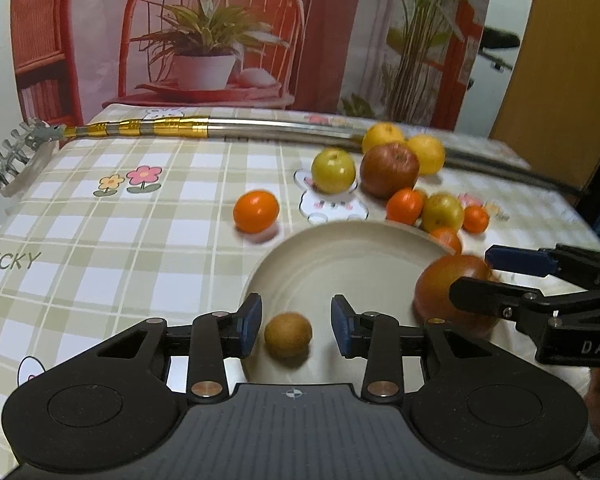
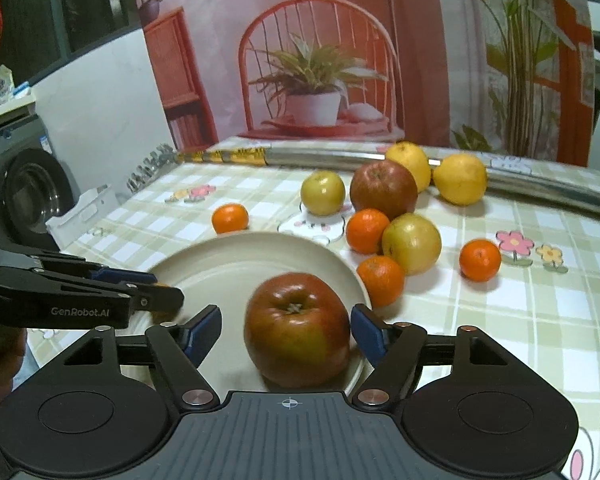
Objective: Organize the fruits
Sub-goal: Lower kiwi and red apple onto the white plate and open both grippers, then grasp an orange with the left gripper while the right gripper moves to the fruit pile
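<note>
The left claw (image 1: 296, 326) is spread, its 2 blue-padded fingers either side of a small round brown fruit (image 1: 288, 334) lying on the round cream plate (image 1: 340, 252) at the lower centre of the left wrist view; neither pad touches it. The right claw (image 2: 286, 330) is spread too, framing a large red apple (image 2: 297, 328) that sits on the same plate (image 2: 236, 264), with gaps showing between pads and apple.

Beyond the plate, on the green-checked tablecloth surface (image 2: 540, 320), the other fruit lies loose toward the upper right of the right wrist view: a second red apple (image 2: 383, 189), 2 yellow-green apples (image 2: 323, 193) (image 2: 411, 243), 2 yellow citrus fruits (image 2: 408, 164) (image 2: 460, 179) and 4 small orange tangerines (image 2: 230, 218) (image 2: 367, 231) (image 2: 381, 280) (image 2: 480, 260). One tangerine touches the plate's rim. A long silver-and-gold metal pole (image 2: 340, 159) lies across the far edge.
</note>
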### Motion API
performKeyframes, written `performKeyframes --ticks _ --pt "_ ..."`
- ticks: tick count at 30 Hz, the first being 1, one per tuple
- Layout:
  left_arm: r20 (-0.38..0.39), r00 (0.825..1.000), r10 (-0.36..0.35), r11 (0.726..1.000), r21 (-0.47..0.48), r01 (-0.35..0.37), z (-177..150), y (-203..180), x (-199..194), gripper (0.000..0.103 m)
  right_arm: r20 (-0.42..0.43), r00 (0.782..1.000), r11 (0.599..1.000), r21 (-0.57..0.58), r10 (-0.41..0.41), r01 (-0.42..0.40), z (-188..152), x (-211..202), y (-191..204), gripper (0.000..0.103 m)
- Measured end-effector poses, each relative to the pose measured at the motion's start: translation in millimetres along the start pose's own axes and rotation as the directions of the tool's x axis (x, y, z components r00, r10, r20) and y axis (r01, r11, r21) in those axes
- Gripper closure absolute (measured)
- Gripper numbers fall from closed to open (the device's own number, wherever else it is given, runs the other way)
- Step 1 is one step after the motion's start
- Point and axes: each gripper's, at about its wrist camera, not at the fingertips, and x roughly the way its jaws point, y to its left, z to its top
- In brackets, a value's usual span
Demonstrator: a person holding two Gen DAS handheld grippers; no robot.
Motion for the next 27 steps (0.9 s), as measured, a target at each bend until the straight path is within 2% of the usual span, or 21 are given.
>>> performKeyframes --ticks 7,14,20,27 --pt "0.043 0.998 -0.034 0.992 -0.121 0.039 32 35 -12 0.063 0.081 0.997 0.999 0.045 -0.004 0.001 22 -18 -19 0.034" --pt "0.050 0.999 -0.006 0.990 -0.144 0.013 66 64 -7 0.063 0.133 0.986 0.994 0.060 -0.100 0.093 48 -25 -55 0.034" --pt "0.029 0.998 -0.057 0.990 -0.125 0.060 83 68 21 0.063 0.140 0.977 0.985 0.087 -0.163 0.152 63 -16 -82 0.035" --pt "-0.031 0.990 -0.141 0.984 -0.117 0.136 80 65 71 0.061 0.129 0.974 0.981 0.078 -0.188 0.179 70 -3 -92 0.035"
